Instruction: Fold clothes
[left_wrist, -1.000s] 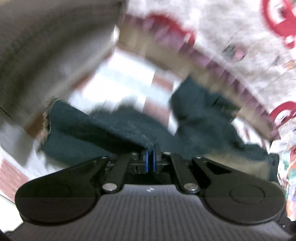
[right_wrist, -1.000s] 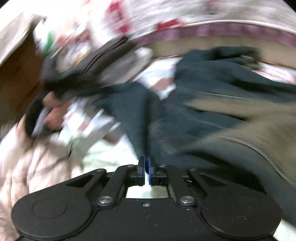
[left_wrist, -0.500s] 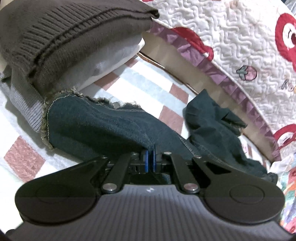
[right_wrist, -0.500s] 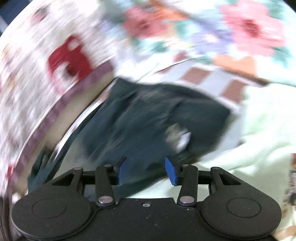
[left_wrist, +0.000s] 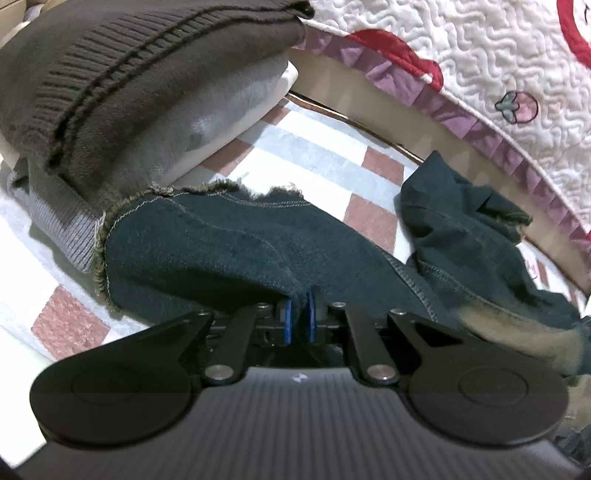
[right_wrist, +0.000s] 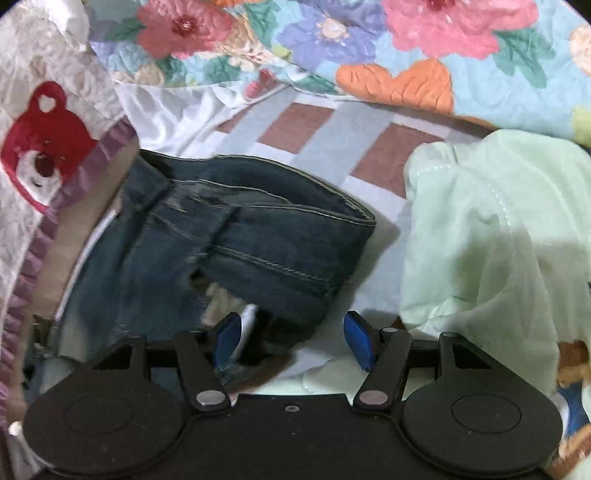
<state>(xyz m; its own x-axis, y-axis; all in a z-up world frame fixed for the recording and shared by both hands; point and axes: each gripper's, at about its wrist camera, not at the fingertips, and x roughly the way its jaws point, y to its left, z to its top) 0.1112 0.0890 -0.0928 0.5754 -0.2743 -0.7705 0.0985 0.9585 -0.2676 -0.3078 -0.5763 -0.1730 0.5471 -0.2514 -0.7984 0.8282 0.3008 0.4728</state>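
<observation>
Dark blue jeans (left_wrist: 229, 254) with a frayed leg hem lie on a checked sheet (left_wrist: 325, 155). My left gripper (left_wrist: 300, 323) is shut on a fold of the jeans leg. In the right wrist view the waistband end of the jeans (right_wrist: 258, 236) lies bunched on the sheet (right_wrist: 332, 133). My right gripper (right_wrist: 293, 338) is open, its jaws wide on either side of the jeans' near edge, holding nothing.
A stack of folded knitwear, brown sweater (left_wrist: 122, 70) on top, sits just left of the jeans hem. A white quilt with red bears (left_wrist: 498, 62) borders the far side. A pale green garment (right_wrist: 491, 236) lies to the right, and a floral quilt (right_wrist: 332, 40) beyond.
My right gripper let go of the jeans and opened wide, swinging to face the waistband end. My left gripper stayed shut on the leg, and its view settled.
</observation>
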